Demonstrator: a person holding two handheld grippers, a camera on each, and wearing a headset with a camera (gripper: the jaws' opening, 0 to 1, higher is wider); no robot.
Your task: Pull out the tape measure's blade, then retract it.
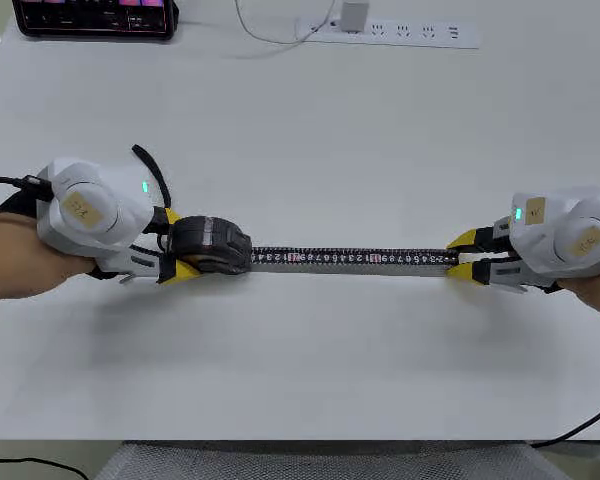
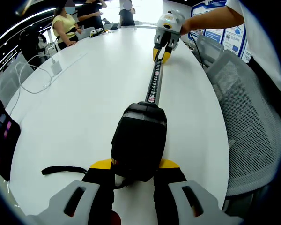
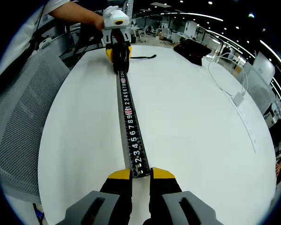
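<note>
Fingers of the left gripper (image 1: 178, 243) clamp the tape measure (image 1: 212, 245); those of the right gripper (image 1: 463, 256) pinch the blade (image 1: 350, 257) tip. The pull-out looks done. Next, feed it back slowly along the bench (image 1: 300, 130).

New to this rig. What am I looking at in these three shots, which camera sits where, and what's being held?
There is no robot. A person holds a left hand-held gripper and a right hand-held gripper, each with two jaws. The rectangular picture comes from a headset camera looking down at the white table. The two round pictures come from fisheye cameras, one on each gripper, looking along its jaws. The left one is shut on the tape measure. The right one pinches the tip of the blade, which is stretched out between them. A power strip and a tablet sit at the far edge.
</note>
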